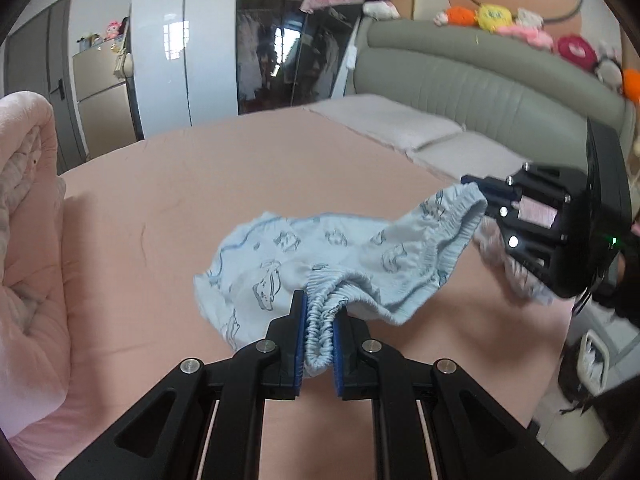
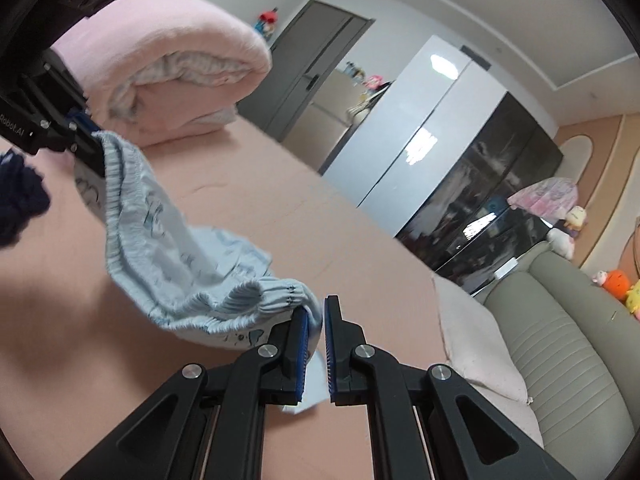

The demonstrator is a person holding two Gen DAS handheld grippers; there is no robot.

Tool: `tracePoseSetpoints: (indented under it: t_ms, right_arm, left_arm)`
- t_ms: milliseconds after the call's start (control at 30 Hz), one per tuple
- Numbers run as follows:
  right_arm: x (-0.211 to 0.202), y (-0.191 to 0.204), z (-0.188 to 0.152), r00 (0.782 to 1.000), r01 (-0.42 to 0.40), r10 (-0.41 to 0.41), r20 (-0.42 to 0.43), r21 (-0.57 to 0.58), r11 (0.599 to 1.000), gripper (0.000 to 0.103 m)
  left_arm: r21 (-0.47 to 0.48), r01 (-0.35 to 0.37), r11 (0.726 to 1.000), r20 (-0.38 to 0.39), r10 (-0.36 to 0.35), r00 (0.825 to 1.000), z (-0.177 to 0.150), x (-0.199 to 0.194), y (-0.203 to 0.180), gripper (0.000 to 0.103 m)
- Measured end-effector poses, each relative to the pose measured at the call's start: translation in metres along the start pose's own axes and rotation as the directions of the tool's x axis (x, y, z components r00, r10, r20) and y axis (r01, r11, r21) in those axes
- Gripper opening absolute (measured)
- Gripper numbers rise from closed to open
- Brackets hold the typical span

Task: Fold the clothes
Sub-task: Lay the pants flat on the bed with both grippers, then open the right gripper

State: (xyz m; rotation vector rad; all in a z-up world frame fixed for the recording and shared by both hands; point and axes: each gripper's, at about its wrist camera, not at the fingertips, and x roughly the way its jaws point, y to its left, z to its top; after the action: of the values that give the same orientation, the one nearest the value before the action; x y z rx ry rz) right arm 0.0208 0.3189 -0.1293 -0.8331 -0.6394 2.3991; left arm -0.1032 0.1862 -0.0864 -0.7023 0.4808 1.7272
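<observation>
Left gripper (image 1: 318, 320) clamped tight on bunched elastic waistband of blue shorts (image 1: 320, 256), centre-bottom of left view. Right gripper (image 2: 316, 332) pinches other waistband end, jaws narrow, thin cloth between. Shorts hang slack over pink bed sheet (image 1: 200, 168), mid-frame. Likely next: pull grippers apart to level and tension waistband, then lower flat — keep both heights matched, avoid twist.

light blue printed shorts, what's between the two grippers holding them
Only the light blue printed shorts themselves, their waistband slung from left gripper to right gripper above the bare pink bed sheet, seen in both wrist views.
</observation>
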Motion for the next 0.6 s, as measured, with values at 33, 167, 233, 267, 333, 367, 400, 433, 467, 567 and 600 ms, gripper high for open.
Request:
tracePoseSetpoints:
  t_ms: [33, 167, 233, 267, 333, 367, 400, 433, 467, 567, 600]
  right_arm:
    - [-0.003, 0.004, -0.006, 1.0, -0.014, 0.014, -0.008, -0.01, 1.0, 0.005]
    - [-0.012, 0.015, -0.027, 0.996, -0.074, 0.075, -0.046, 0.006, 0.997, 0.005]
    - [-0.014, 0.021, -0.036, 0.994, -0.09, 0.09, -0.06, -0.001, 0.996, 0.005]
    - [-0.016, 0.025, -0.041, 0.993, -0.097, 0.096, -0.067, -0.008, 0.995, 0.005]
    - [-0.016, 0.029, -0.049, 0.988, -0.128, 0.127, -0.091, -0.005, 0.992, 0.005]
    - [-0.015, 0.03, -0.053, 0.984, -0.148, 0.146, -0.105, -0.006, 0.989, 0.005]
    - [-0.015, 0.032, -0.058, 0.98, -0.165, 0.163, -0.115, -0.012, 0.986, 0.005]
    - [-0.016, 0.035, -0.063, 0.976, -0.181, 0.177, -0.123, -0.022, 0.983, 0.005]
    - [-0.017, 0.038, -0.067, 0.973, -0.193, 0.188, -0.134, -0.027, 0.981, 0.005]
    - [-0.016, 0.042, -0.079, 0.96, -0.227, 0.225, -0.166, 0.004, 0.974, 0.005]
    - [-0.016, 0.043, -0.083, 0.956, -0.236, 0.235, -0.175, 0.015, 0.972, 0.005]
  left_arm:
    - [-0.005, 0.005, 1.0, -0.007, -0.005, 1.0, -0.006, -0.001, -0.002, 0.01]
    - [-0.019, 0.025, 1.0, -0.048, -0.025, 0.999, -0.03, 0.0, -0.012, 0.01]
    - [-0.005, 0.028, 1.0, -0.08, -0.028, 0.996, -0.041, 0.004, -0.019, 0.01]
    - [0.006, 0.031, 0.999, -0.098, -0.03, 0.995, -0.046, 0.007, -0.024, 0.01]
    - [0.029, 0.035, 0.999, -0.134, -0.031, 0.991, -0.056, 0.014, -0.032, 0.01]
    - [0.041, 0.036, 0.999, -0.15, -0.029, 0.988, -0.061, 0.017, -0.034, 0.01]
    - [0.053, 0.036, 0.998, -0.166, -0.027, 0.986, -0.066, 0.021, -0.037, 0.01]
    - [0.054, 0.035, 0.998, -0.179, -0.025, 0.983, -0.071, 0.024, -0.038, 0.01]
    - [0.046, 0.039, 0.998, -0.19, -0.029, 0.981, -0.074, 0.025, -0.037, 0.01]
    - [0.013, 0.038, 0.999, -0.216, -0.035, 0.976, -0.085, 0.031, -0.03, 0.01]
    - [0.009, 0.032, 0.999, -0.221, -0.03, 0.975, -0.087, 0.031, -0.028, 0.01]
